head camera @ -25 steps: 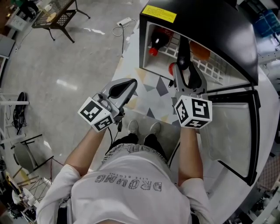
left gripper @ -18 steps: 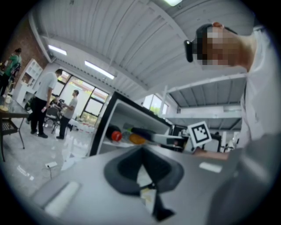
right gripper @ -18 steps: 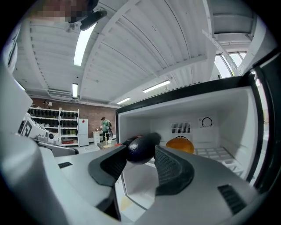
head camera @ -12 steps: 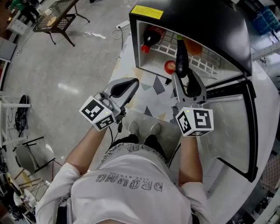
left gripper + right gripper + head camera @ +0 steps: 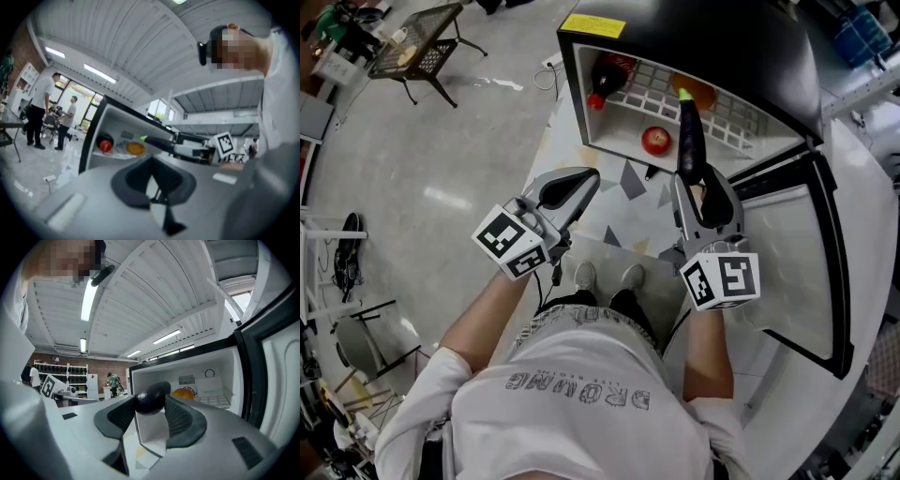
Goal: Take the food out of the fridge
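Backing out of the black mini fridge with a white interior (image 5: 722,47), my right hand-held gripper (image 5: 705,192) is clamping the blunt end of a long, glossy dark purple eggplant (image 5: 689,131). Its green stem is still pointing in over the wire shelf. Next, I judge, I am carrying it clear and setting it down. My left hand-held gripper (image 5: 572,183) is hanging closed and empty.

Mesh-topped table (image 5: 417,42) on grey floor (image 5: 422,159), well apart from a geometric-patterned mat (image 5: 628,197).
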Tool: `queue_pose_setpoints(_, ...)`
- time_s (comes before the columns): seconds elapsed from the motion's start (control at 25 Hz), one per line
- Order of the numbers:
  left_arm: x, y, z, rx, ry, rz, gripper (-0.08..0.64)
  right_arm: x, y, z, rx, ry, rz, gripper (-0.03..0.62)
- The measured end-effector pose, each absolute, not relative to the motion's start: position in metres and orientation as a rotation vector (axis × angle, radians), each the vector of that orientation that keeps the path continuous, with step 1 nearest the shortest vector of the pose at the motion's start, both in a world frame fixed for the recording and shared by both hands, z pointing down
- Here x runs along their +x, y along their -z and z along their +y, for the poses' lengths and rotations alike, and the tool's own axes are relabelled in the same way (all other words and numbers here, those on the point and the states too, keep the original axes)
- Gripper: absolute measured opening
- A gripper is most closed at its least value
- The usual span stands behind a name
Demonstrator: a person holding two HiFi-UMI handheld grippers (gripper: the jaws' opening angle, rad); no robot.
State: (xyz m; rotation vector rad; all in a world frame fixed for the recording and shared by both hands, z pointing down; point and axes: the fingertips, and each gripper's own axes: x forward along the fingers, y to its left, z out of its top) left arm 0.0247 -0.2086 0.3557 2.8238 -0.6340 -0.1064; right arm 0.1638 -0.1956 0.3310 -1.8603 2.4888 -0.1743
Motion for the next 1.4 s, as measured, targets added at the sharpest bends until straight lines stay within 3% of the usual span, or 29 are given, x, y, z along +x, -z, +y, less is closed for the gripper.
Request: queue_pose_setpoints(1.4,0.062,-0.358,-0.188,2.832,0.082,-0.545,0.006,0.213,-0.356,-0.13,-1.919,0.286,2.395,0.189)
